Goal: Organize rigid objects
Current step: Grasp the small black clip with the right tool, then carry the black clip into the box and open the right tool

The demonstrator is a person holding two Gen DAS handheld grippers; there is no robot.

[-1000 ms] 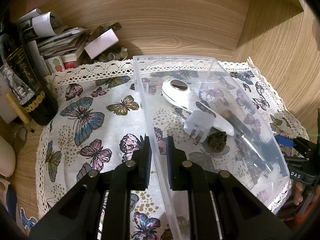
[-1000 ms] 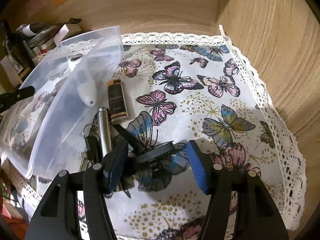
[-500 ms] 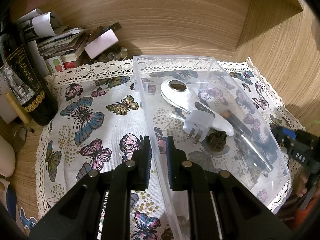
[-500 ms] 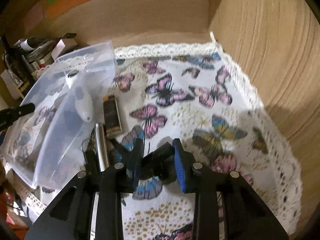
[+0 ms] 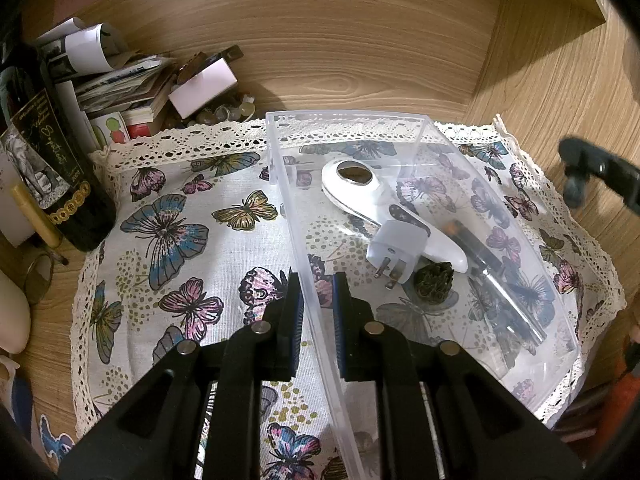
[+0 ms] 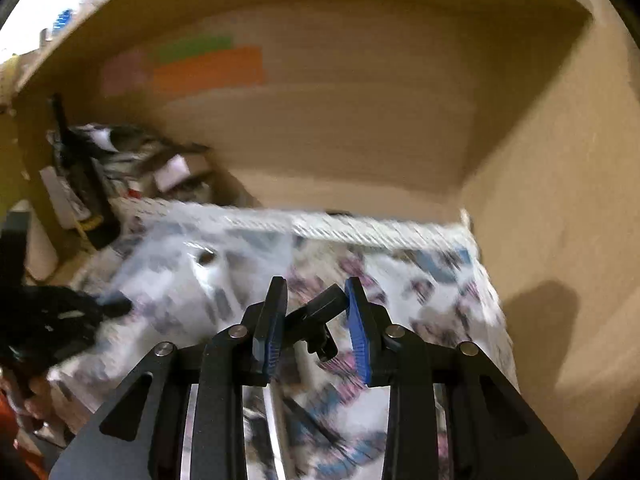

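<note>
Left gripper [image 5: 316,300] pinching near wall of clear plastic bin [image 5: 516,236], steadying it; right gripper [image 6: 316,312] clamping small black plastic clip [image 6: 316,320], carrying it above bin; advising: keeping grip firm, lowering inside bin before releasing

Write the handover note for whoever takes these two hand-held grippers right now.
Left hand-held gripper: shut on the left wall of the clear plastic bin, steadying it on the butterfly-print cloth.
Right hand-held gripper: its jaws have just closed on a small black plastic piece, held above the cloth; the view is blurred.
Done: white handheld device, white plug adapter and dark pine-cone-like ball lie in the bin.
Left: put the black piece in the bin. Dark slim items show through the bin's right wall; inside or outside, I cannot tell, so check them.
</note>
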